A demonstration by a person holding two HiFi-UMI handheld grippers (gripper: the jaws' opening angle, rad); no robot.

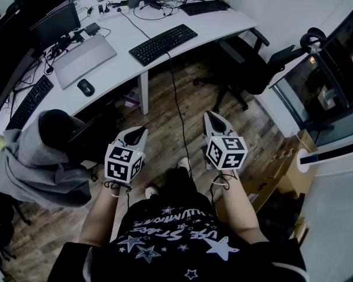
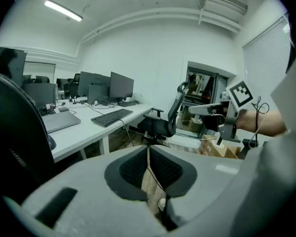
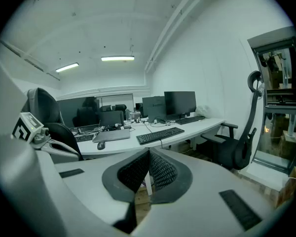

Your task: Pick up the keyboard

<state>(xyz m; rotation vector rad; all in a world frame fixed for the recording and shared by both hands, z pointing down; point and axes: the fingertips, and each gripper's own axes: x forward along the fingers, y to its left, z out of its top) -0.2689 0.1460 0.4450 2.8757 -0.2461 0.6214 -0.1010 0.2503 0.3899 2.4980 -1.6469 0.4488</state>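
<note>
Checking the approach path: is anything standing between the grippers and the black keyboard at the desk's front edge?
Nothing visible does. The left gripper and right gripper, jaws closed, are over the floor, and the keyboard lies uncovered on the desk ahead. The black chair stands off to the right.

The keyboard [image 1: 163,44] is black and full-size. It lies flat, keys up, on the white desk [image 1: 123,28] and sits at a slant close to the front edge (just right of a closed grey laptop [image 1: 84,59]). A dark cable [image 1: 174,93] runs from its near edge down toward the floor.
</note>
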